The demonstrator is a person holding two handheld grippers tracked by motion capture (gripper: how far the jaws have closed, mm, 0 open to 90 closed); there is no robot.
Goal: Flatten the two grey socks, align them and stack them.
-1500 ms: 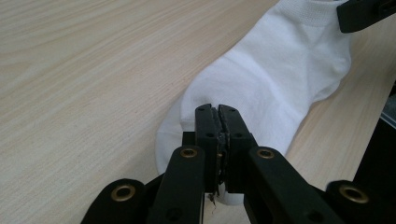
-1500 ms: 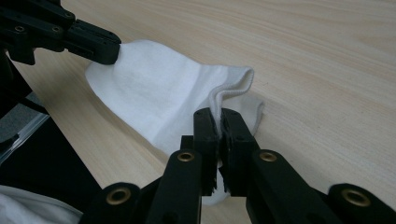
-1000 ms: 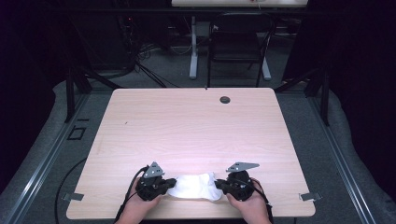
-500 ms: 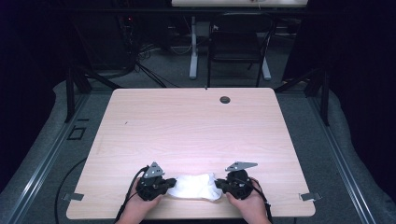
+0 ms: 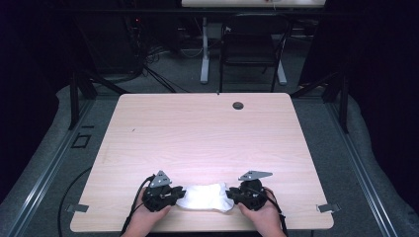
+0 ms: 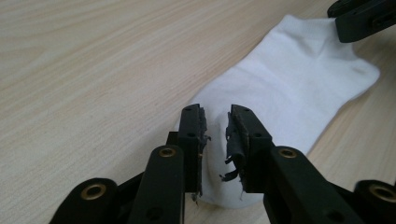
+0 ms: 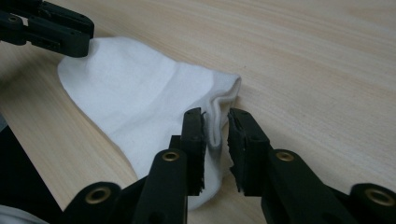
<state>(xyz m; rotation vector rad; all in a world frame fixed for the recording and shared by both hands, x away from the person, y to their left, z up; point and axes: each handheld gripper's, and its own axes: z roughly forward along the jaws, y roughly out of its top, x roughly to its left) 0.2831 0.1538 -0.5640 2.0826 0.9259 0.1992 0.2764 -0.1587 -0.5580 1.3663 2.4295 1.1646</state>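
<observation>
At near desk edge: left hand-held gripper (image 6: 215, 122) and right hand-held gripper (image 7: 215, 123) jaws just opened, narrow gaps, pads off cloth. White sock (image 5: 205, 196) lies flat on desk (image 5: 207, 133) between them. Risk: frayed pads snag fabric on withdrawal, dragging sock off edge.

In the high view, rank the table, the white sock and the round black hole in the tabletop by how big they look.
Largest to smallest:
1. Table
2. White sock, lying flat between the two grippers
3. Round black hole, far smaller, though it sits farther from the camera
</observation>
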